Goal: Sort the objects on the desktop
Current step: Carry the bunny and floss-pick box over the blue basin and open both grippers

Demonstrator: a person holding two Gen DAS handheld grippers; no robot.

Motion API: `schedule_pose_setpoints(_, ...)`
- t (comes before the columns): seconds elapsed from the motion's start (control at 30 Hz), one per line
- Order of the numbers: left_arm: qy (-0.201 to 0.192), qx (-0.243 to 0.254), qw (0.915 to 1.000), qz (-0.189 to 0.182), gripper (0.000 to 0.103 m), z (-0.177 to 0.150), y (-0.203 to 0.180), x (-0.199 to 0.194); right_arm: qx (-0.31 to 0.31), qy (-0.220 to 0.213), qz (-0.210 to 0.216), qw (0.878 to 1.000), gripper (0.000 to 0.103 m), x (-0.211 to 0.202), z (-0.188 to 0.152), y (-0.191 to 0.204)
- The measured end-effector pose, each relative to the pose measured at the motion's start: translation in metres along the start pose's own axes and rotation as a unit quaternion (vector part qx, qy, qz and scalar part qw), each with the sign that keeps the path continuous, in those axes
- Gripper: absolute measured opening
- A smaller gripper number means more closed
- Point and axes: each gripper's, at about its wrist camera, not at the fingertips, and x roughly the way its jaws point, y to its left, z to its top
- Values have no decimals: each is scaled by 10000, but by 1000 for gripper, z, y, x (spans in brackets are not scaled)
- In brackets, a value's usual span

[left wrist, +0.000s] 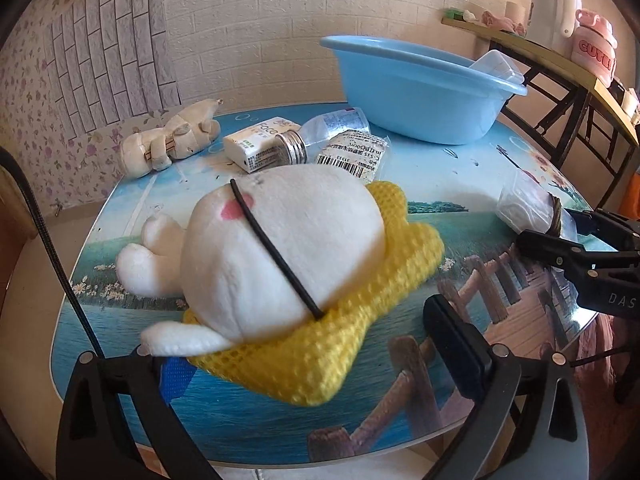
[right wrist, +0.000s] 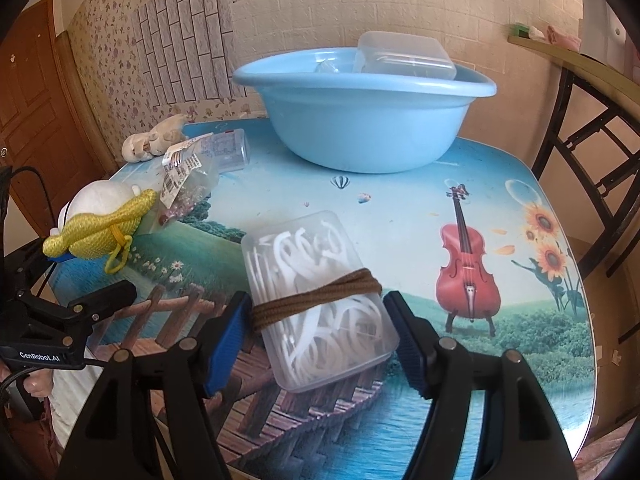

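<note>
Right gripper (right wrist: 316, 344) is straddling the clear floss-pick box (right wrist: 316, 300) – half-open, and I'm seeing a sliver of gap at each blue pad, so not clamping. Close squarely across the brown cord (right wrist: 320, 292) wrap, then lift clear before heading for the blue basin (right wrist: 360, 120) straight ahead; a clear container (right wrist: 404, 56) is already sitting in it. Left gripper (left wrist: 292, 344) is standing wide, holding nothing – the white plush (left wrist: 280, 248) on its yellow mesh pouch (left wrist: 340, 344) is lying between the jaws, untouched. Bottle (left wrist: 332, 128), tissue pack (left wrist: 260, 140), labelled bag (left wrist: 352, 152) and beige plush (left wrist: 168, 140) are cluttering the stretch beyond the left gripper; the right one's line to the basin is looking clear.
</note>
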Motion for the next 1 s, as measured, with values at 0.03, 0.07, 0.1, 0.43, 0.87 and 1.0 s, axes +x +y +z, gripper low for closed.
schedule_pose_setpoints(0.03,1,-3,10000,1,100,0,0,0,-2,2,-1,10000,68,0,0,0)
schedule_pose_setpoints(0.07,3,-4,10000,0,100,0,-1,0,1,-1,4,10000,68,0,0,0)
schedule_pose_setpoints(0.1,3,-3,10000,0,100,0,0,0,7,-8,10,10000,68,0,0,-1)
schedule_pose_setpoints(0.43,-180,-381,9990,-142,54,0,17,-8,72,-166,157,9997,58,-7,0,-3)
schedule_pose_setpoints(0.87,-169,-255,9995,-47,75,3,13,-12,201,-227,158,9994,58,-13,0,-7)
schedule_pose_setpoints(1.0,-283,-323,9991,13,82,4,18,-19,206,-202,146,9995,58,-12,0,-7)
